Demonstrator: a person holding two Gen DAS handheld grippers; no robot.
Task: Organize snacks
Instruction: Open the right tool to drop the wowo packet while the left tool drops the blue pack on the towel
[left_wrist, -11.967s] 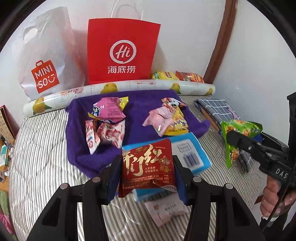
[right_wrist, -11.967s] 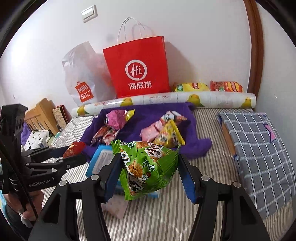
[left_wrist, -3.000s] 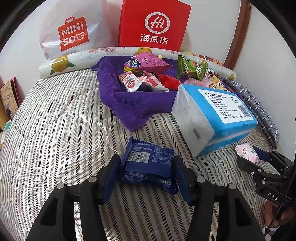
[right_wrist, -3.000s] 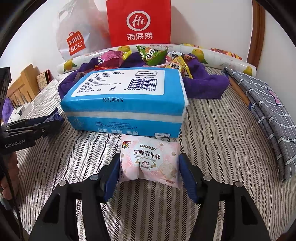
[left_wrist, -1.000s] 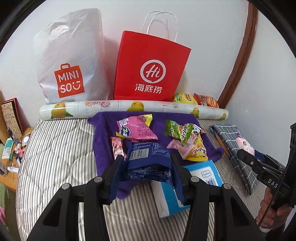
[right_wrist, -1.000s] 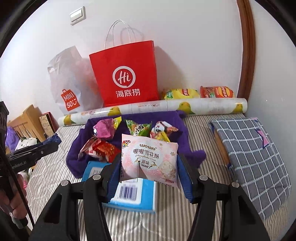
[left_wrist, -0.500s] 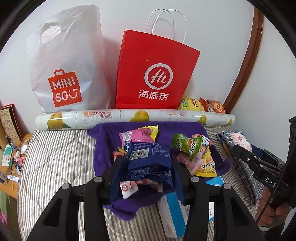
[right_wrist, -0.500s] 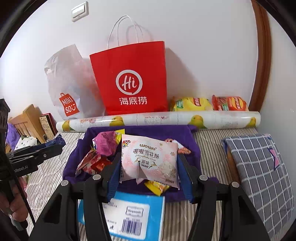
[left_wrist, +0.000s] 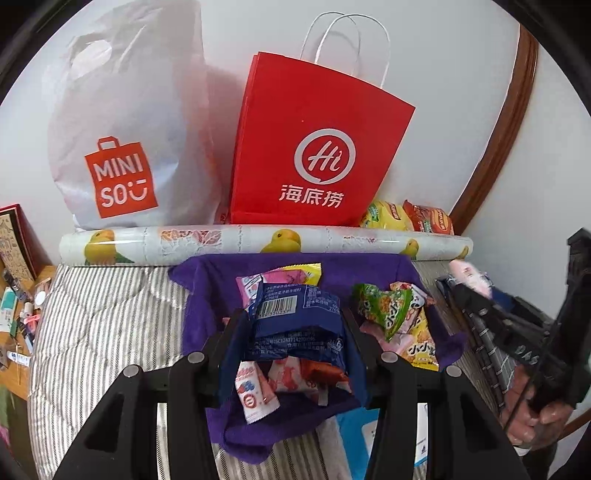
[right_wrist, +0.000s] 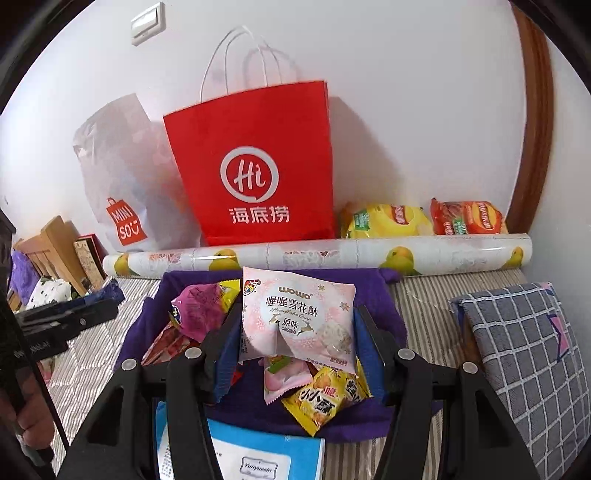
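My left gripper (left_wrist: 293, 326) is shut on a dark blue snack packet (left_wrist: 297, 325) and holds it above the purple towel (left_wrist: 210, 280), over the left pile of snacks (left_wrist: 273, 380). My right gripper (right_wrist: 295, 332) is shut on a pink WOWO snowflake-crisp packet (right_wrist: 297, 317) and holds it above the same towel (right_wrist: 373, 284), over a pink and a yellow packet (right_wrist: 321, 402). A green packet (left_wrist: 384, 306) lies on the right pile. The right gripper also shows at the right of the left wrist view (left_wrist: 469, 284).
A red Hi paper bag (left_wrist: 314, 155) and a white Miniso bag (left_wrist: 122, 147) stand against the wall behind a rolled fruit-print sheet (left_wrist: 258, 242). Two chip bags (right_wrist: 424, 218) lie behind the roll. A blue tissue pack (right_wrist: 266, 454) lies in front, a checked cloth (right_wrist: 524, 350) at right.
Both grippers have carried their packets forward from the front of the bed to above the purple towel. The tissue pack has slid down toward the bottom edge of both views.
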